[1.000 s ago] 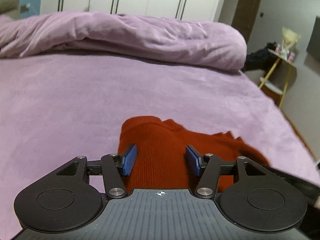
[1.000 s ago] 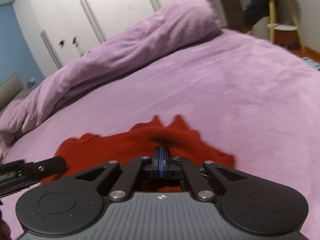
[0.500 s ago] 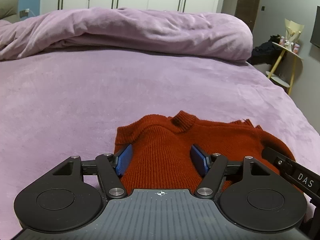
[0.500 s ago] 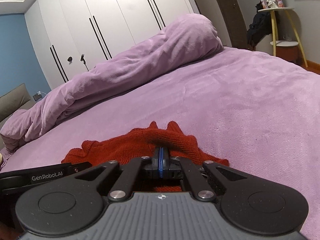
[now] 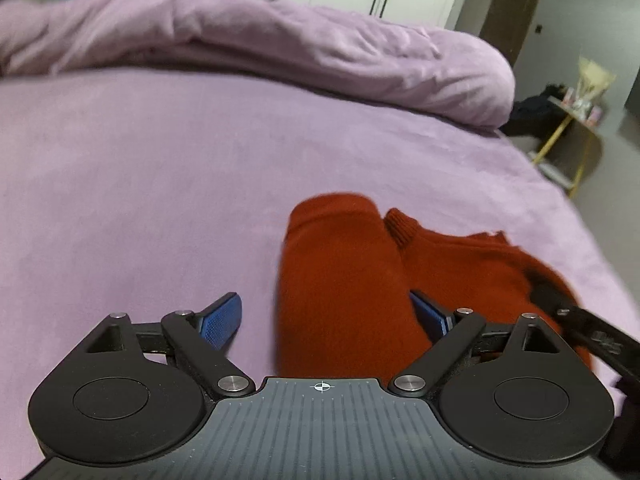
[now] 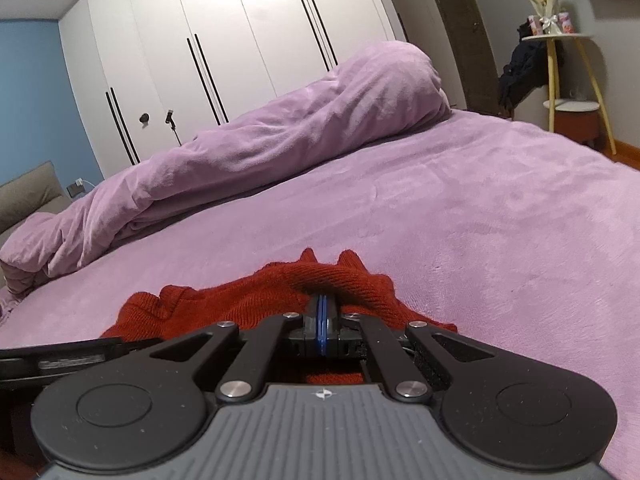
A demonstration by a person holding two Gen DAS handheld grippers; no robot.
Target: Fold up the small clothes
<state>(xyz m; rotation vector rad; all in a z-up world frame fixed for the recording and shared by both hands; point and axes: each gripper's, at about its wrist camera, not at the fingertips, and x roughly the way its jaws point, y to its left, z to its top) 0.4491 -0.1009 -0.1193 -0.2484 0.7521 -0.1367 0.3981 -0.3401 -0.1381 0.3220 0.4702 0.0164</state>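
Note:
A red knit sweater (image 5: pixel 340 264) lies bunched on the purple bed (image 5: pixel 160 160). My left gripper (image 5: pixel 326 318) hangs over the sweater's near fold with its jaws opening. The fold sits between the blue pads; the left pad (image 5: pixel 222 320) stands clear over the sheet, and the right pad (image 5: pixel 430 316) is at the fold's edge. In the right wrist view my right gripper (image 6: pixel 322 300) is shut, and a raised ridge of the sweater (image 6: pixel 256 300) wraps over its tips. Each gripper shows at the edge of the other's view.
A rolled purple duvet (image 6: pixel 280 140) runs along the far side of the bed (image 6: pixel 480 220). White wardrobe doors (image 6: pixel 200 40) stand behind it. A yellow-legged side table (image 6: pixel 560 40) with dark clothing and a bouquet stands right of the bed.
The left jaws have spread much wider and let go of the fold. The left gripper has shifted left, so the sweater now sits right of centre. The right gripper stays shut.

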